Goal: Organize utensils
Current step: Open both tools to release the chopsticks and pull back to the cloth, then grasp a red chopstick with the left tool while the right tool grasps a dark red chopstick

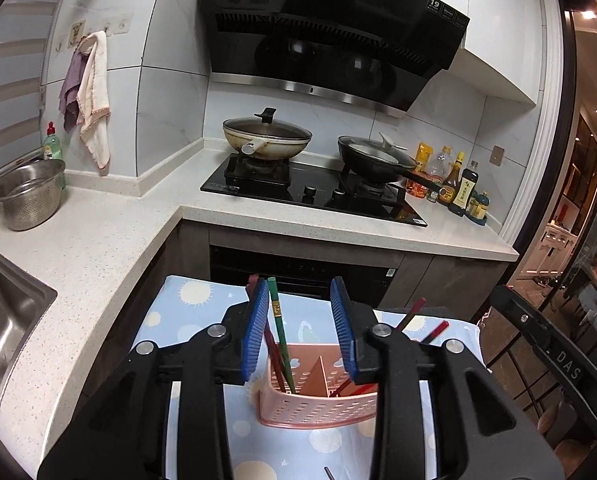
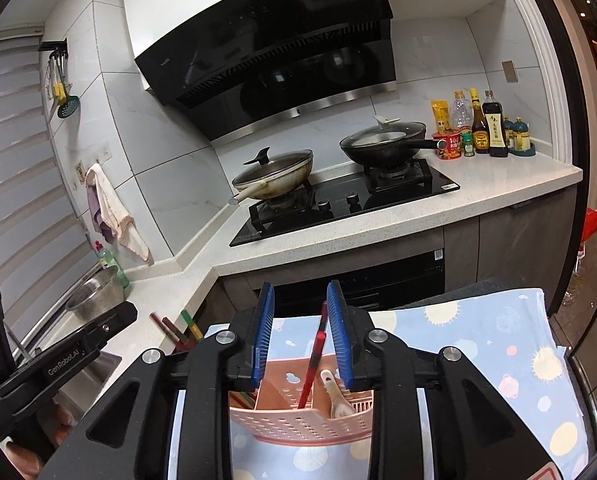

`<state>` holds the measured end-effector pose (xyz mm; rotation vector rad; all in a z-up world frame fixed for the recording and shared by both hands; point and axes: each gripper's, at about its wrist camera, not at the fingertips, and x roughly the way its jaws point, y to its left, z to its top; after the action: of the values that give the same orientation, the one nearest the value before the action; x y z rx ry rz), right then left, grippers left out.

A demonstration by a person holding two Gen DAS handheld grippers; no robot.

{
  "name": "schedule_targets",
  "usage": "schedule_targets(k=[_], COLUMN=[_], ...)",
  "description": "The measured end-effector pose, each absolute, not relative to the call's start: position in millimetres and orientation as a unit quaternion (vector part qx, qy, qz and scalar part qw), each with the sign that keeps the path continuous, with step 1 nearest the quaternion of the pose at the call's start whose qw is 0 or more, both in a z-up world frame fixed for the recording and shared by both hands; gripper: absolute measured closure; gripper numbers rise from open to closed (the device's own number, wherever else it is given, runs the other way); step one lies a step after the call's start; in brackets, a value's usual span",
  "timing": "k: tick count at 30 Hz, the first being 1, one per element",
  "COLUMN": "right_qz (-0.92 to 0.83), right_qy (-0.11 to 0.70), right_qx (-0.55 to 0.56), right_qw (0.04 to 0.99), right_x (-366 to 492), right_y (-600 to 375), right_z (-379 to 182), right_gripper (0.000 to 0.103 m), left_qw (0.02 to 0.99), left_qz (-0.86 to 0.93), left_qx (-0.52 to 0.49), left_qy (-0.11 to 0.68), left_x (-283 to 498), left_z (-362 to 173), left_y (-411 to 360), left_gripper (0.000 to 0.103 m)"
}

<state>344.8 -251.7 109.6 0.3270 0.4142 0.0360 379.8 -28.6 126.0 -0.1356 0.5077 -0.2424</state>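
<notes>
A pink perforated utensil holder [image 1: 318,404] with dividers stands on a blue sun-print cloth [image 1: 194,296]. In the left wrist view, green and red chopsticks [image 1: 277,328] stand in its left compartment, and more red chopsticks [image 1: 418,320] lean out on the right. My left gripper [image 1: 300,330] is open just above the holder, holding nothing. In the right wrist view, the holder [image 2: 302,420] holds a red chopstick [image 2: 314,356] and a white spoon [image 2: 336,394]. My right gripper [image 2: 300,330] is open above it; the red chopstick stands between the pads untouched.
A white counter [image 1: 110,248] wraps around to the left with a steel sink [image 1: 2,320] and a metal colander [image 1: 28,194]. Behind are a black hob [image 1: 314,196] with two lidded pans, and sauce bottles [image 1: 454,180] at the right. The left gripper's body [image 2: 58,364] shows in the right wrist view.
</notes>
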Motion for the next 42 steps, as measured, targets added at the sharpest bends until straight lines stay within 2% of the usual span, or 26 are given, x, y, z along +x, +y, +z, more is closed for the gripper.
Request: schedule_targets(k=[13,24,27,34,42], right_qz=[0.029,0.01,0.001,-0.003,0.012], right_qy=[0.245,0.34,0.363,0.416,0.444], right_qx=[0.125,0.114,0.11,0.105,0.094], right_qw=[0.961,0.933,0.925,0.903,0.891], right_x=[266,184,165,131,119], right_y=[-233,-232,-232,-227,-214], right_z=[86,5,-17,-68,-96], right_gripper=[0.075,0.075,0.075,0.075,0.075], left_qw=[0.954,0.931,0.923,0.899,0.873], left_qz=[-0.122,-0.121,-0.115,-0.124,-0.133], left_qx=[-0.05,-0.036,-0.016,-0.013,-0.006], left_qy=[0.269,0.344,0.367,0.42,0.468], left_x=[310,236,216,178,138], left_z=[112,39,13,-36,-80], left_y=[-18,-11,-15,-20,-24], left_gripper=[0.068,0.066,0.058,0.058,0.058])
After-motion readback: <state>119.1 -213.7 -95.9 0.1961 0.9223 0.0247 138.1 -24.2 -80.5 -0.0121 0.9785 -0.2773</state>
